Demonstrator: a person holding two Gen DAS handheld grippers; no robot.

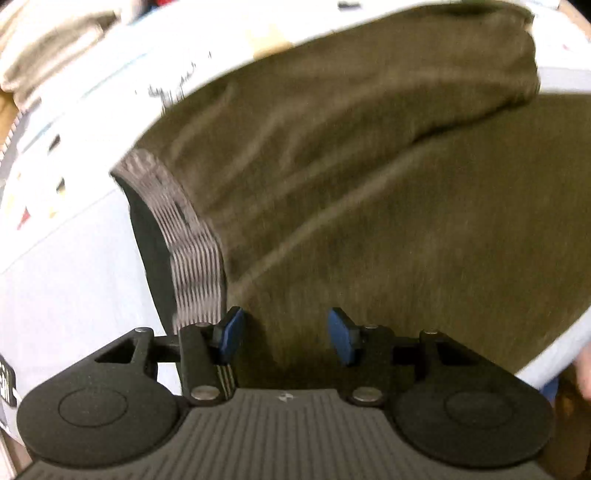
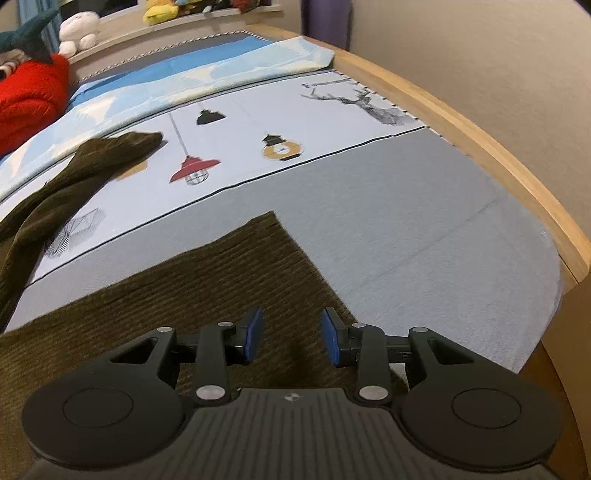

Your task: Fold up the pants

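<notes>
Olive-brown ribbed pants (image 1: 369,192) lie spread on a bed covered by a pale blue-grey sheet (image 2: 424,221) printed with lanterns and a deer. In the left wrist view, which is blurred, the left tool (image 1: 286,332) sits low over the pants with its two blue-padded fingers apart and nothing between them; olive fabric fills the gap under them. The grey striped waistband (image 1: 184,236) curves just beside the tool's left finger, with the dark inside of the pants showing next to it. A fold of the pants runs away from the waistband toward the far edge of the bed. In the right wrist view, the right tool (image 2: 291,338) also has its fingers spread and empty, poised over a flat corner of the pants (image 2: 229,280) whose point lies on the grey part of the sheet. A rumpled pant leg (image 2: 74,173) trails away from that corner toward a red knitted item (image 2: 29,99) and plush toys (image 2: 79,31). A wooden bed frame (image 2: 480,147) borders the sheet on the side away from the pants.
</notes>
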